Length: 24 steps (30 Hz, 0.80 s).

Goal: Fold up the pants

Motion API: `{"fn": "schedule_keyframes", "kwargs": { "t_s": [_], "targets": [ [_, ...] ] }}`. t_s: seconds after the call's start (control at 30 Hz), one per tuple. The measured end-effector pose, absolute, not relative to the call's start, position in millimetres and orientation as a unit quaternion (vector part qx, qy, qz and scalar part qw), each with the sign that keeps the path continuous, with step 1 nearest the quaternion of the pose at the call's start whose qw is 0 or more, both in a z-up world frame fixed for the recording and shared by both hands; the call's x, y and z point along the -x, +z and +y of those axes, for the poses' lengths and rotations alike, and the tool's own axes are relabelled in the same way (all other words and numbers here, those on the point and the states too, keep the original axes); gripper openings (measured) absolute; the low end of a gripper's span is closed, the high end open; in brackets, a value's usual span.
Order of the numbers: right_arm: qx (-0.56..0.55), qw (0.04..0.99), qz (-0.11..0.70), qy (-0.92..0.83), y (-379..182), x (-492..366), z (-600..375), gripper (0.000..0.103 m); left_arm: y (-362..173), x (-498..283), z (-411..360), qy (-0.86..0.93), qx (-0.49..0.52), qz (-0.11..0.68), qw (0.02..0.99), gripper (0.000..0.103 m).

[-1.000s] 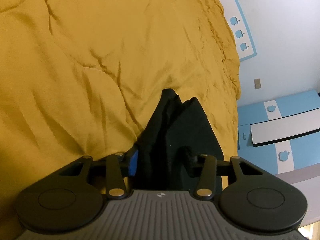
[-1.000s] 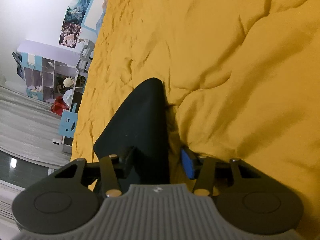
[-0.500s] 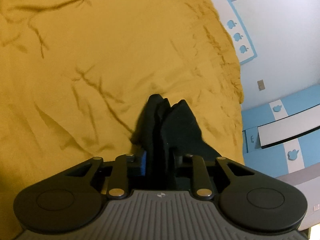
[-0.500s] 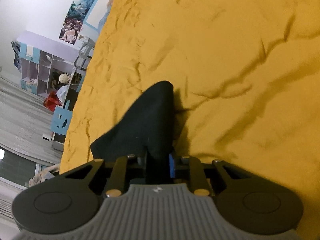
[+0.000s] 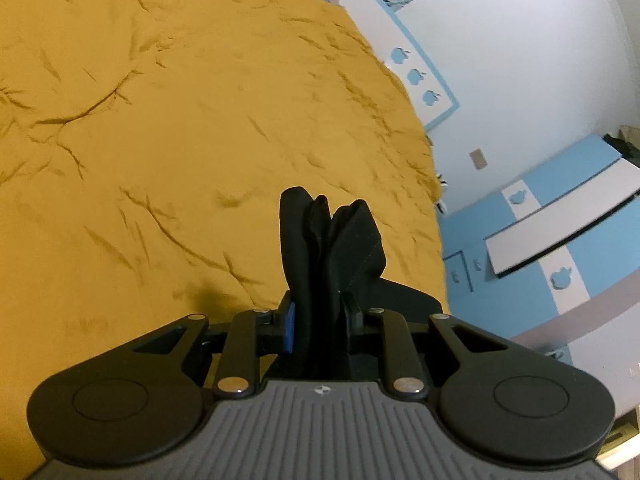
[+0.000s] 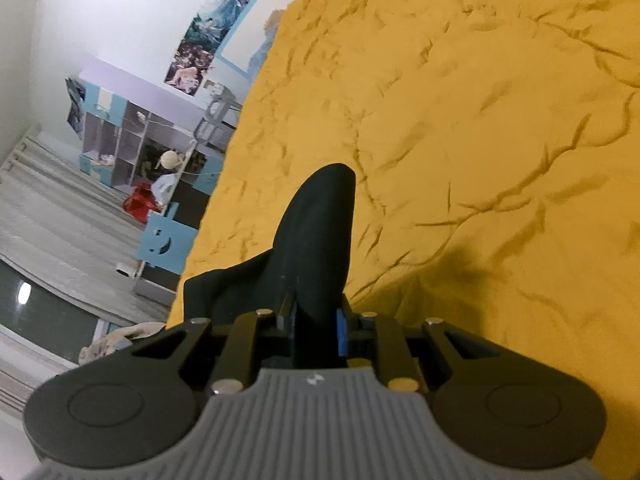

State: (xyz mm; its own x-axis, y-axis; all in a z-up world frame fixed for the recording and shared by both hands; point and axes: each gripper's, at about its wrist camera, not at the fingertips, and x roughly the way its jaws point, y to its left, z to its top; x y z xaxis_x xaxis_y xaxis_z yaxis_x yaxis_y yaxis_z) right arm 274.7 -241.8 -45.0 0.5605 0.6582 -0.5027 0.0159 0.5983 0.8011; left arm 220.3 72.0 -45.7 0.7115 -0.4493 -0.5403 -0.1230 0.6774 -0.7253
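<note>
The black pants (image 5: 332,248) stick up in bunched folds between the fingers of my left gripper (image 5: 318,316), which is shut on them and holds them above the yellow bed cover (image 5: 180,120). More black cloth trails to the lower right. In the right wrist view my right gripper (image 6: 316,316) is shut on another part of the black pants (image 6: 316,240), which stands up as a rounded fold, with cloth hanging to the left. The rest of the pants is hidden below the grippers.
The wrinkled yellow bed cover (image 6: 480,120) fills most of both views. The bed's edge runs beside a white wall with blue trim (image 5: 424,80) and a blue cabinet (image 5: 560,240). Shelves with toys (image 6: 132,152) and floor lie off the bed's other side.
Both grippers closed from open onto the black pants and lifted them up from the bed cover. Both views now show more of the room.
</note>
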Motion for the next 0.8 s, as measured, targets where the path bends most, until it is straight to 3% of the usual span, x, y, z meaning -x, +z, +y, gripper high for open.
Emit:
{"fn": "schedule_keyframes", "kwargs": {
  "t_s": [0.3, 0.8],
  "targets": [
    [-0.430, 0.776, 0.415, 0.200, -42, -201, -287, 0.014, -48, -176, 43, -0.133, 0.394, 0.369, 0.831, 0.024],
    [-0.430, 0.763, 0.459, 0.148, -141, -188, -303, 0.014, -140, -181, 34, -0.105, 0.390, 0.429, 0.808, 0.024]
  ]
}}
